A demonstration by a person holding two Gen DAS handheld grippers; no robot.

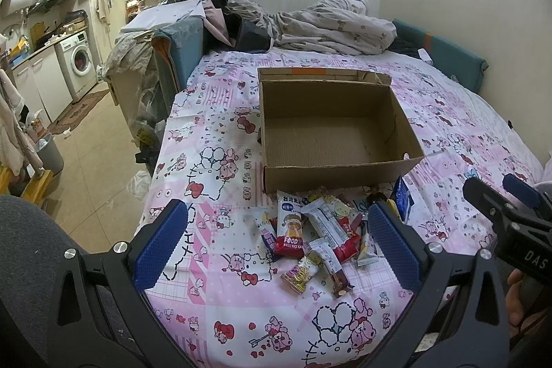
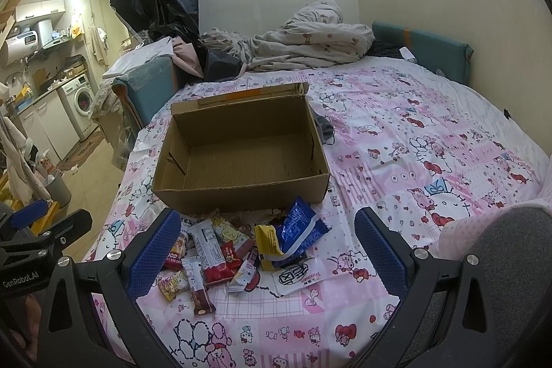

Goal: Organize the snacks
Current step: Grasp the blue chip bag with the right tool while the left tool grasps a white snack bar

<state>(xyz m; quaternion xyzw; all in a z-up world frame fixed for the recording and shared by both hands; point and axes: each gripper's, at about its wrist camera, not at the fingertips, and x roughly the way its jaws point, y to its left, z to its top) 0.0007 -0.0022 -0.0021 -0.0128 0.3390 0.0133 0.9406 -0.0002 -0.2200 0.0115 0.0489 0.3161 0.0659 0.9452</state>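
Several snack packets lie heaped on the bed (image 2: 396, 133), just in front of the near wall of an open cardboard box (image 2: 241, 195), and much of the heap is hard to read: packets overlap, so the lower ones show only corners, and most printing is too small to make out. From the left wrist view the right finger of the left tongs (image 1: 276, 240) hides the heap's right edge; a red rice cake packet (image 1: 289, 230) lies with its long axis running toward the box. A brown bar (image 2: 199, 285) nearest the camera points the same way. A blue pouch (image 2: 296, 226) leans tilted on a yellow packet (image 2: 270, 244), beside a flat white wrapper (image 2: 296, 275). Both the left tongs and right tongs (image 2: 269, 254) are spread wide, gripping nothing, held above the heap
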